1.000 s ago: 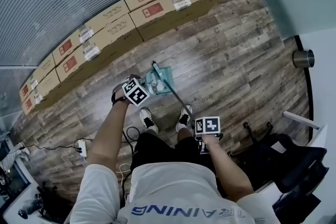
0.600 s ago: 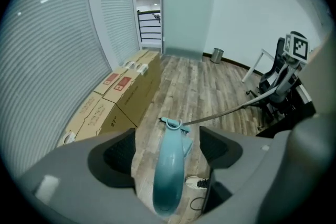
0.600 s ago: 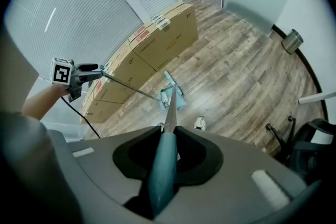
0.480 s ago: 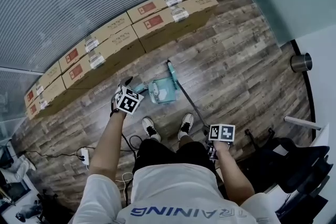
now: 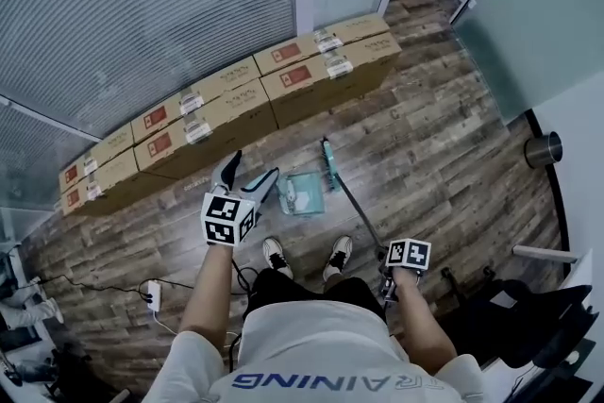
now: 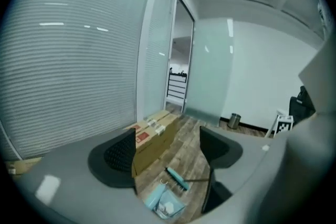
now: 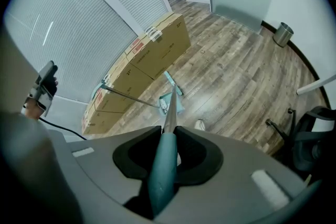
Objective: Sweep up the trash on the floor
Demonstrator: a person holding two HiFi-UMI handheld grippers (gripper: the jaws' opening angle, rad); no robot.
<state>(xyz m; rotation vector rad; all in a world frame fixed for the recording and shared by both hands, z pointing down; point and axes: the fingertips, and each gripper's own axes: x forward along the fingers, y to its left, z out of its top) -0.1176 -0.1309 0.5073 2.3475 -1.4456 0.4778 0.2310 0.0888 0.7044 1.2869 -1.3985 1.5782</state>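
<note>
Head view: white paper trash (image 5: 296,194) lies in the teal plastic dustpan (image 5: 317,207) (sweeping looks done); right gripper (image 5: 388,284) clamps the teal, metal-shafted broom (image 5: 350,199), left gripper (image 5: 247,176), jaws just opened, holds nothing.

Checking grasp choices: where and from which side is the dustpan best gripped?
Probably the teal top end of the long handle of the dustpan, approached from above on the person's left: the thin rod leans up that way, while the pan lies flat on the floor.
</note>
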